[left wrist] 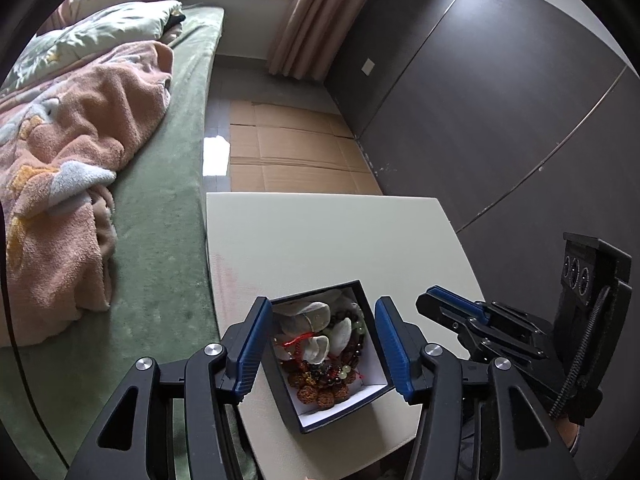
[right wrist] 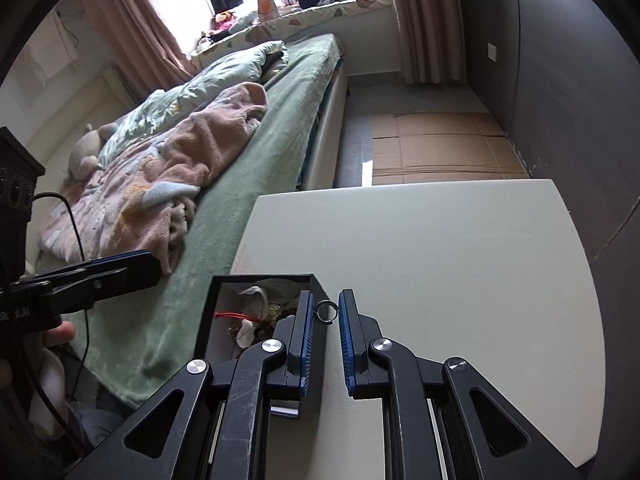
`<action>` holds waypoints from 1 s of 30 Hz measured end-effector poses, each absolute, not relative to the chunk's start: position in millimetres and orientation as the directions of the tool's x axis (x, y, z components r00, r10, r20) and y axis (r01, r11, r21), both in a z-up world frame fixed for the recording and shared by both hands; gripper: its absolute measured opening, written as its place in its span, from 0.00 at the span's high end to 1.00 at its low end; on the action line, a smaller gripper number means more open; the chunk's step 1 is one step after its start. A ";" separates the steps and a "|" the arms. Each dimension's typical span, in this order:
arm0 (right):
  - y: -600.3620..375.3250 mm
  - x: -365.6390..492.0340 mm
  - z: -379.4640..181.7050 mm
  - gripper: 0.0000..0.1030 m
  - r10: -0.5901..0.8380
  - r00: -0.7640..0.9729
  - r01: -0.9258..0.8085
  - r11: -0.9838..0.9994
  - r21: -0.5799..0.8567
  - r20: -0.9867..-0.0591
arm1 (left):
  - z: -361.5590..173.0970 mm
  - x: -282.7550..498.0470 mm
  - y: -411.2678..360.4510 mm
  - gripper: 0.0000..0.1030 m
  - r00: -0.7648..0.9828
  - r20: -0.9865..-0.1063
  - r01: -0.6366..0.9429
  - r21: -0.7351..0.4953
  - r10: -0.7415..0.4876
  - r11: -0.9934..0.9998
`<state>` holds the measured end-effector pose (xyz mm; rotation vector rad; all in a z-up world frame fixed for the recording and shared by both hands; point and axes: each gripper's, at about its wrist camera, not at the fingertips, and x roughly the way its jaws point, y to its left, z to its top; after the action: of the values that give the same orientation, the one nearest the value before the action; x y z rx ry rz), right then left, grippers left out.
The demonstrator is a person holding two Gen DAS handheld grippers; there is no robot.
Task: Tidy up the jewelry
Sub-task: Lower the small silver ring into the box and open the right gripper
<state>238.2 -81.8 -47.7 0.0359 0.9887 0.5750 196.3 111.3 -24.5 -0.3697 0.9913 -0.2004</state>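
A dark blue open box (left wrist: 289,394) sits on the white table (left wrist: 340,240) near its left edge. It holds brown and amber bead bracelets (left wrist: 324,384), pale stone pieces (left wrist: 316,350) and a red cord (left wrist: 298,340). My left gripper (left wrist: 323,303) hangs open over the box, one finger on either side, with nothing gripped. To its right, my right gripper (left wrist: 440,300) is raised above the table. In the right wrist view my right gripper (right wrist: 327,297) is shut on a small dark metal ring (right wrist: 326,312), just right of the box (right wrist: 208,320). The left gripper (right wrist: 120,268) shows at far left.
A bed with a green cover (left wrist: 168,220) and a pink blanket (left wrist: 80,160) runs along the table's left side. Flattened cardboard (left wrist: 288,148) lies on the floor beyond the table. A dark panelled wall (left wrist: 500,100) stands to the right. A hand (right wrist: 60,334) shows at lower left.
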 end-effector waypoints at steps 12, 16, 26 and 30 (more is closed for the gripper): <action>-42.8 241.9 -55.3 0.86 0.588 0.330 -0.505 0.771 0.389 -0.738 | -38.0 206.0 119.8 0.47 0.516 -0.800 -0.037 -0.379 -0.308 0.925; -33.0 246.5 -65.8 0.86 0.611 0.301 -0.506 0.753 0.421 -0.732 | -42.9 209.0 124.3 0.47 0.509 -0.808 -0.059 -0.377 -0.297 0.924; -42.6 263.1 -78.8 0.67 0.602 0.267 -0.462 0.765 0.449 -0.753 | -33.4 210.4 110.1 0.46 0.498 -0.824 -0.041 -0.334 -0.270 0.942; -55.9 258.5 -68.7 0.59 0.592 0.280 -0.447 0.777 0.443 -0.755 | -23.0 204.6 98.1 0.23 0.519 -0.810 -0.015 -0.328 -0.273 0.944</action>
<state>258.5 -55.9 -68.7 0.1547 1.0813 0.7006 204.6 98.1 -23.0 -0.3124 1.0173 -0.1580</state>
